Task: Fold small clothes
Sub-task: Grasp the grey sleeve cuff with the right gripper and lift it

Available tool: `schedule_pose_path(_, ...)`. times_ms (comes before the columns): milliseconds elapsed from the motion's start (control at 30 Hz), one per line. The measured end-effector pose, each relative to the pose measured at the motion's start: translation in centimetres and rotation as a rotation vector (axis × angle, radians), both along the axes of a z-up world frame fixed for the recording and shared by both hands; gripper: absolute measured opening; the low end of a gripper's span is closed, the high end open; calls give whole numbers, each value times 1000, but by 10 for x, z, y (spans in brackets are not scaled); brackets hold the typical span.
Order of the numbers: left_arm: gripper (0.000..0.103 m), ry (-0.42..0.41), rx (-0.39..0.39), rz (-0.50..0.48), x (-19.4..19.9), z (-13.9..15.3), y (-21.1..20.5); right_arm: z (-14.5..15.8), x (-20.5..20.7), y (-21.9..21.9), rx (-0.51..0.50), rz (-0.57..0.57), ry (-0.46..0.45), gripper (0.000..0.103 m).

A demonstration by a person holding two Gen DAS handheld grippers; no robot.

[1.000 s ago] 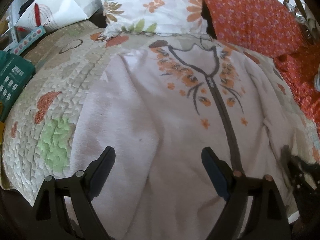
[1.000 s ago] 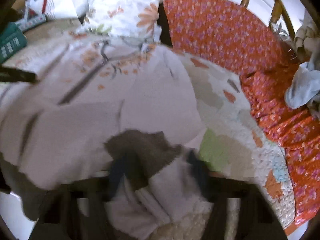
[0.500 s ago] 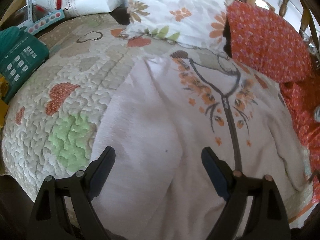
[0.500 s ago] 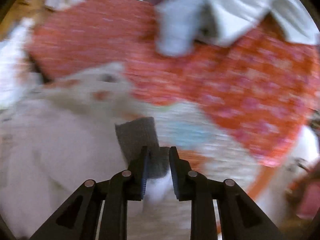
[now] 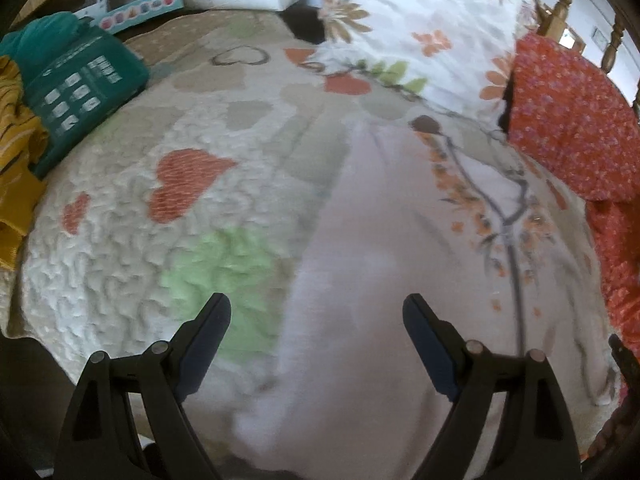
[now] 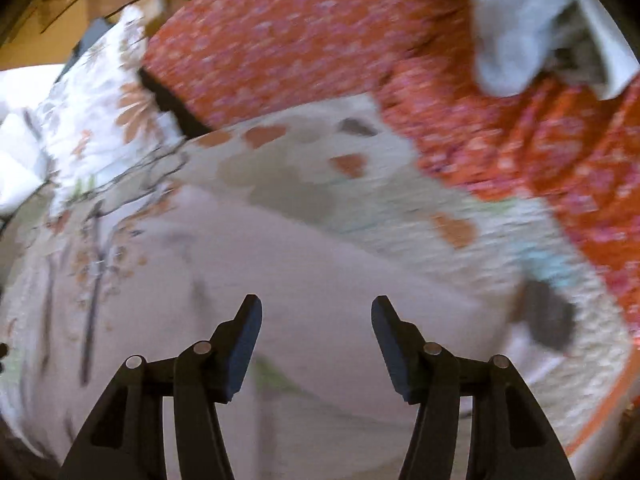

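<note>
A pale pink baby garment (image 5: 384, 264) with an orange flower print and a dark zip line lies spread on a quilted bedspread (image 5: 120, 240). It also shows in the right wrist view (image 6: 280, 280), with its grey cuff (image 6: 548, 320) lying at the right end of a sleeve. My left gripper (image 5: 316, 312) is open and empty over the garment's left edge. My right gripper (image 6: 316, 312) is open and empty over the sleeve, left of the cuff.
A floral pillow (image 5: 420, 32) and an orange patterned cushion (image 5: 568, 120) lie at the bed's head. A teal package (image 5: 76, 84) and yellow cloth (image 5: 12, 160) sit at the left. Pale grey clothes (image 6: 532, 28) lie on the orange bedding at the right.
My right gripper was shut on the grey cuff; it has opened and the cuff now lies on the quilt to its right. My left gripper has drifted left over the garment's edge.
</note>
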State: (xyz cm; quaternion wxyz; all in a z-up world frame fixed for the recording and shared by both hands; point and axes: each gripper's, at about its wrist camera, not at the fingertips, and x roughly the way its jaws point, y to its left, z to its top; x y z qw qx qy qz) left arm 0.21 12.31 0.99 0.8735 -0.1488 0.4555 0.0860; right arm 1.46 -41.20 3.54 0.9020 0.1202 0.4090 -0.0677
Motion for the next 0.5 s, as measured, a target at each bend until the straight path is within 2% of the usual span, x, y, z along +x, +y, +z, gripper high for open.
schedule_pose_path(133,87,46,-4,-3,-8,-20,20,-34,4,28,-16,69,35,63)
schedule_pose_path(300,87,100,-69,-80,-6,-43,16,-59,0,43,-70,93,57,64)
schedule_pose_path(333,80,94,-35,-83,-6,-42,11,-59,0,42,-73,90,54,64)
schedule_pose_path(367,49,90,-19,-98,-5,-41,6,-58,0,41,-75,88,50,64)
schedule_pose_path(400,35,91,2,-118,-3,-39,-1,-58,0,41,-76,87,44,64)
schedule_pose_path(433,11,89,2,-130,-2,-36,-2,-58,-1,40,-77,86,38,64)
schedule_pose_path(467,4,86,-21,-140,-1,-33,-3,-59,-2,39,-79,85,36,64)
schedule_pose_path(500,4,84,-30,-130,0,-29,0,-59,-3,37,-85,81,35,64)
